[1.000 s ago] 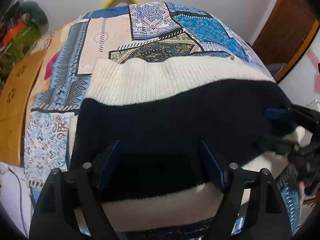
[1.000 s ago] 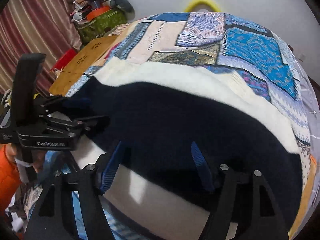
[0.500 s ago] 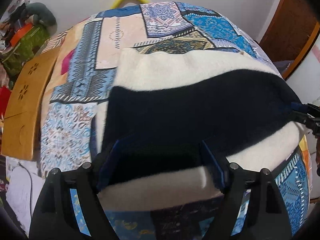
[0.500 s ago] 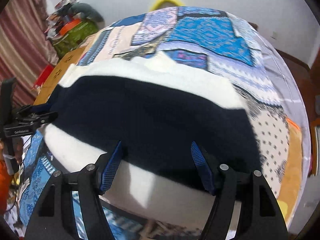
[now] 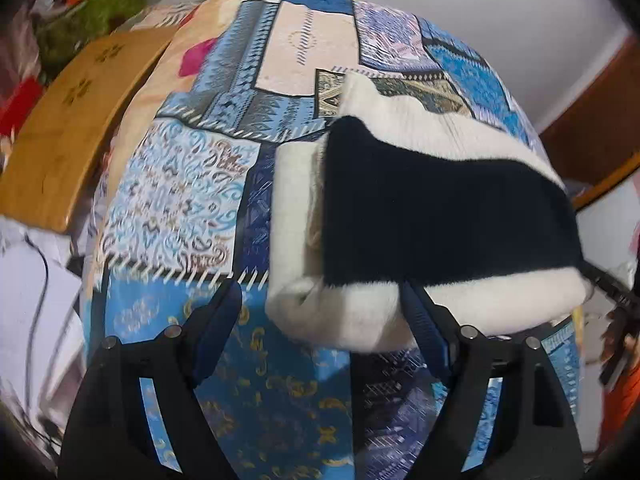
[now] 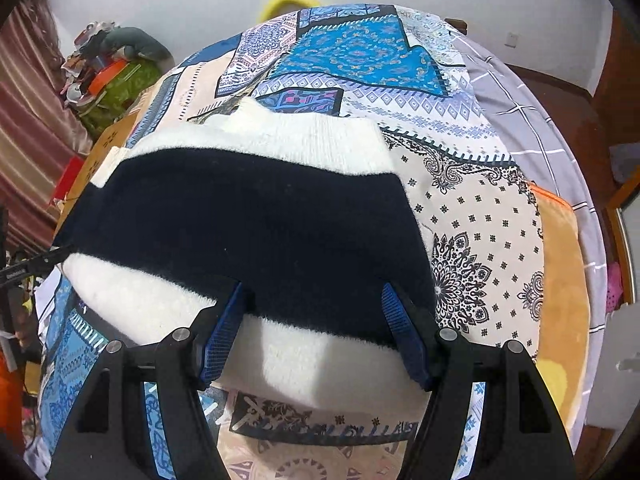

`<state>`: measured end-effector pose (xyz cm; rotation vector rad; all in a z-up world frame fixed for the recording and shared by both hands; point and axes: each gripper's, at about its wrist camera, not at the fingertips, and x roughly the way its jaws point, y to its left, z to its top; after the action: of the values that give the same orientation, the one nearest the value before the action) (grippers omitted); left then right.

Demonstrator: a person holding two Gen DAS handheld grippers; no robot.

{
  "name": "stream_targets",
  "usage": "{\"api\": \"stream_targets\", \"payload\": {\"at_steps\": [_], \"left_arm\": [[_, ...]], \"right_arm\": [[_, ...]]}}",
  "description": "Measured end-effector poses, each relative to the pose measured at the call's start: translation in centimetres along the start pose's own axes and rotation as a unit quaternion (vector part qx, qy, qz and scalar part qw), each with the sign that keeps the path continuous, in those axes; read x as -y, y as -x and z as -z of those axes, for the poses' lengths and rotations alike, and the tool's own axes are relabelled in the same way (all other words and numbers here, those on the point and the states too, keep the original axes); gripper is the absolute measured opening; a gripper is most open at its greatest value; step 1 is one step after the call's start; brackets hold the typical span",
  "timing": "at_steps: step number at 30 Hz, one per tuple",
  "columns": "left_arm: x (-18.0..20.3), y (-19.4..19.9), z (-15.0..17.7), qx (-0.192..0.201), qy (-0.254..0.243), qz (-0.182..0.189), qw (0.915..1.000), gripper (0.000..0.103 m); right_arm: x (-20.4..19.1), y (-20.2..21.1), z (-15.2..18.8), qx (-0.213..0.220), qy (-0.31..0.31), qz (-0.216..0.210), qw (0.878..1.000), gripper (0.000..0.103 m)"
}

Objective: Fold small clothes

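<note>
A folded knit sweater [image 5: 440,216], cream with a wide navy band, lies on a patchwork bedspread [image 5: 180,200]. In the left wrist view my left gripper [image 5: 320,332] is open and empty, with its left finger over bare bedspread and its right finger at the sweater's near cream edge. In the right wrist view the sweater [image 6: 248,232] fills the middle. My right gripper [image 6: 314,332] is open, its fingers spread over the sweater's near edge, gripping nothing.
A wooden board [image 5: 76,120] lies along the bed's left side, with a pile of clutter [image 6: 108,76] beyond it. A yellow hoop [image 6: 290,0] stands at the far wall. An orange blanket [image 6: 560,280] and grey checked sheet [image 6: 532,120] lie at the right.
Both grippers have drawn back and apart. The left one slid left, off the sweater's middle to its left end. The right one backed to the sweater's near right edge. The sweater lies still.
</note>
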<state>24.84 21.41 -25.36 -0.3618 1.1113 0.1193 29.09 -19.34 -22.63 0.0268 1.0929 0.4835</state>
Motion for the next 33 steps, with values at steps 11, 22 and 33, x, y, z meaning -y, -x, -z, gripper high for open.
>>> {"api": "stream_targets", "payload": {"at_steps": [11,22,33], "left_arm": [[2.5,1.3,1.9,-0.015,-0.013,0.024,0.9995,0.081],[5.5,-0.8,2.4,-0.065,0.018,0.130,0.9892,0.082],[2.7,-3.9,0.4,-0.057,0.163,0.215,0.9611,0.082]], "right_arm": [[-2.0,0.3,-0.5,0.010,0.022,0.001,1.000,0.067],[-6.4,-0.9,-1.1,0.004,0.065,-0.032,0.997,0.068],[-7.4,-2.5,-0.3,-0.006,0.106,-0.018,0.994,0.077]]}}
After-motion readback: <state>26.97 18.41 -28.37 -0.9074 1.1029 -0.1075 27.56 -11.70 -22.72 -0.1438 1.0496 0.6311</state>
